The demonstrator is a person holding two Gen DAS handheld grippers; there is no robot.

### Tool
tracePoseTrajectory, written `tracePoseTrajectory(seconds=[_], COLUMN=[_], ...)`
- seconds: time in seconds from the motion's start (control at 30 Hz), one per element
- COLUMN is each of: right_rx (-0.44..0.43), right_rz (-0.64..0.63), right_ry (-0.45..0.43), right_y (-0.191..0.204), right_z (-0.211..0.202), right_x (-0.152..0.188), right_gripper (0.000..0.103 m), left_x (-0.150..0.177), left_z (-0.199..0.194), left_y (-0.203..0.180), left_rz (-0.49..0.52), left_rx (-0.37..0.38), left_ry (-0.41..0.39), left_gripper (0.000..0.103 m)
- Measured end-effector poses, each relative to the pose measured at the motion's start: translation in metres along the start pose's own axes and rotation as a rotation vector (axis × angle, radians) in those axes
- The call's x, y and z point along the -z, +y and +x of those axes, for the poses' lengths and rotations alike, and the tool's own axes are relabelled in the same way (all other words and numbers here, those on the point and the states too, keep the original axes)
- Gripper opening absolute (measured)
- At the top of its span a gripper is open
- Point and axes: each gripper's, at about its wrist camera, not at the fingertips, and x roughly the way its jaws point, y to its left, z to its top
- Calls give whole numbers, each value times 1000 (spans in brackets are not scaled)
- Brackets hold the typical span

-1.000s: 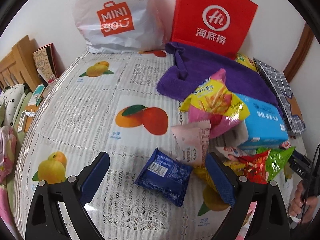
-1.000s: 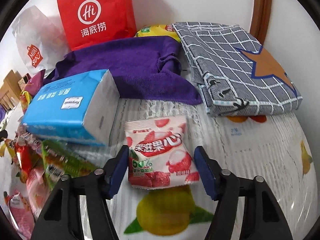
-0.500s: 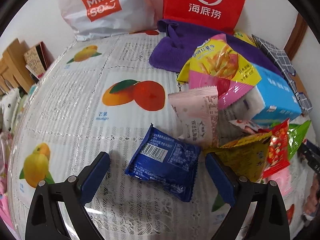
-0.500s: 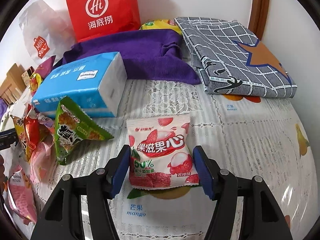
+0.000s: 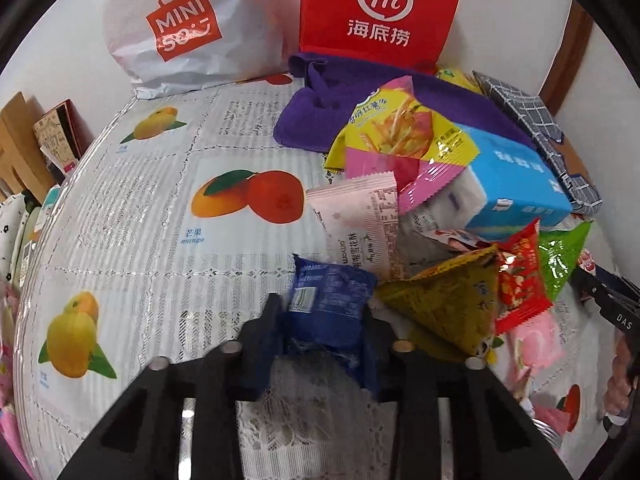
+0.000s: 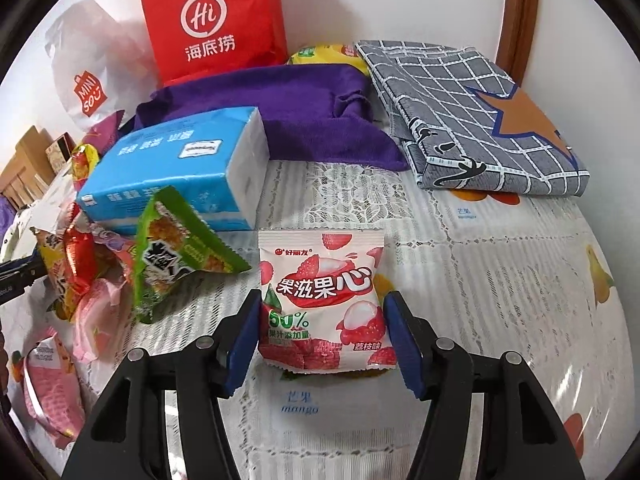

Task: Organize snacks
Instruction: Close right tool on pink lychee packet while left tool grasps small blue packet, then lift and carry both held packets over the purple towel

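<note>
Left tool (image 5: 324, 320) closing, squeezing blue packet (image 5: 330, 304), right tool (image 6: 322, 312) closing around lychee packet (image 6: 320, 300).

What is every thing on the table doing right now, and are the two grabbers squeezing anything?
left gripper: jaws closing on the blue snack packet, which crumples between the pads
blue snack packet: pinched, creased
right gripper: pads at both sides of the lychee gummy bag
lychee gummy bag: sealed, lying flat, face up
blue tissue pack: lying on its side
purple towel: rumpled
grey checked cloth: folded
red paper bag: standing upright
</note>
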Motion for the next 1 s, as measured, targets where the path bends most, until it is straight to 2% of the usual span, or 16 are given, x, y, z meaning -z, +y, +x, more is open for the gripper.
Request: tracePoseTrajectory(seconds=[0.1,0.13,0.27,0.37,0.77,1.0], right_rx=[-2,-5,-4,-6,-40,-50], right_rz=[15,20,27,19,-14,-15], right_ry=[-9,-12,-25,-48,-101,-133], right_y=[-1,-1,-1,1,18,22], right_z=[-7,-10,-22,-34,-65,-86], right_x=[1,1,2,2,1,-12], right_gripper=[60,60,60,60,60,60], left_x=[2,2,1,0,-2,-17], left_z=[-9,-13,-26,-34,-65,-80], left_y=[-1,-2,-6,-9,-23,-43], left_rz=[-3,-1,0,9,25,49], left_rx=[22,24,55,59,116,133], left_ry=[-9,-18,-31,-46,-83,-104], left_gripper=[29,23,23,19,18,18])
